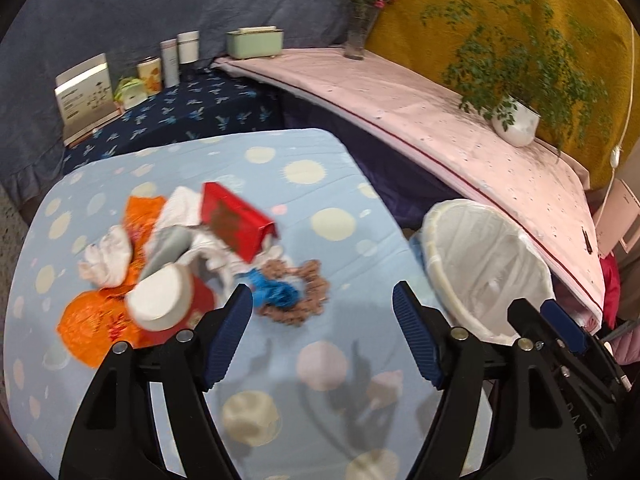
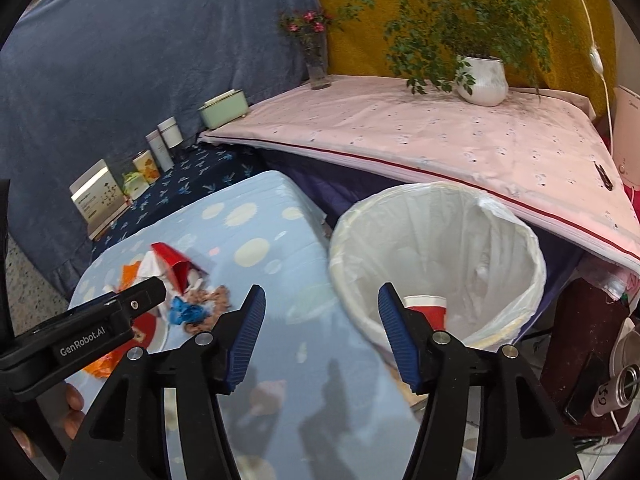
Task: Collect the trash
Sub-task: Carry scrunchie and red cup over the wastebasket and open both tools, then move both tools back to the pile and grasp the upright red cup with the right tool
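Both hand-held grippers (image 1: 322,300) (image 2: 322,304) released, empty; red cup (image 2: 430,314) half-hidden in bin (image 2: 532,248).

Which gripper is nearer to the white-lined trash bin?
Right. The right gripper hangs open at the white-lined trash bin; the left gripper is open over the table, nearer the trash pile.

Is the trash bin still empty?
No, a red paper cup already lies inside the white-lined trash bin.
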A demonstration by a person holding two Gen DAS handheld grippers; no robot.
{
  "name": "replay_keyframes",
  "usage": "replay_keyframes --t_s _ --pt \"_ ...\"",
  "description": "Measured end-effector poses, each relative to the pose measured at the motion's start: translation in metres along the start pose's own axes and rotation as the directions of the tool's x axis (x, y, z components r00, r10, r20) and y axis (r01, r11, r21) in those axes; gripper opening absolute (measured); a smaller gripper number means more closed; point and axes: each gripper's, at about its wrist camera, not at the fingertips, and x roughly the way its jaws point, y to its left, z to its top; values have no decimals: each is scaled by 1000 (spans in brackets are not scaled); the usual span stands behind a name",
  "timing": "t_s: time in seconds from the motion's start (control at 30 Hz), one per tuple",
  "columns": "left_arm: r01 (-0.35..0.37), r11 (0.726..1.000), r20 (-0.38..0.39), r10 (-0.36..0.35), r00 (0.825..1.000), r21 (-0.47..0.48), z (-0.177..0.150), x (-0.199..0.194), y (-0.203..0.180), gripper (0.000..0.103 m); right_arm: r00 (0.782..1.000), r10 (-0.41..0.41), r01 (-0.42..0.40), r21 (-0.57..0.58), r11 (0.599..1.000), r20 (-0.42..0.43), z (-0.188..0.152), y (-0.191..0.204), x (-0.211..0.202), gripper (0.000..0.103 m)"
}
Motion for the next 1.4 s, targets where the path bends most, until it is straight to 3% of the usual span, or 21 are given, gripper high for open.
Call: replay_keyframes --t_s 0.3,0.4,0.67,1.07,1.4 --pt "-85 992 1 85 996 -90 -14 -20 61 71 998 57 -58 -61 996 -20 -11 50 -3 64" --pt "-121 984 4 123 992 -133 -22 -27 83 78 996 80 -82 -72 994 -28 -15 66 -3 68" --pt "-196 955 -24 196 980 -220 -38 -37 138 79 990 129 -136 -111 984 -63 -30 111 0 71" --pt "-261 906 -81 248 965 -332 -59 -37 206 87 971 202 -219 -127 967 -130 -48 175 21 80" --pt "-279 883 -108 257 960 -379 -64 -31 243 88 965 190 -209 -94 973 -180 -60 216 62 82"
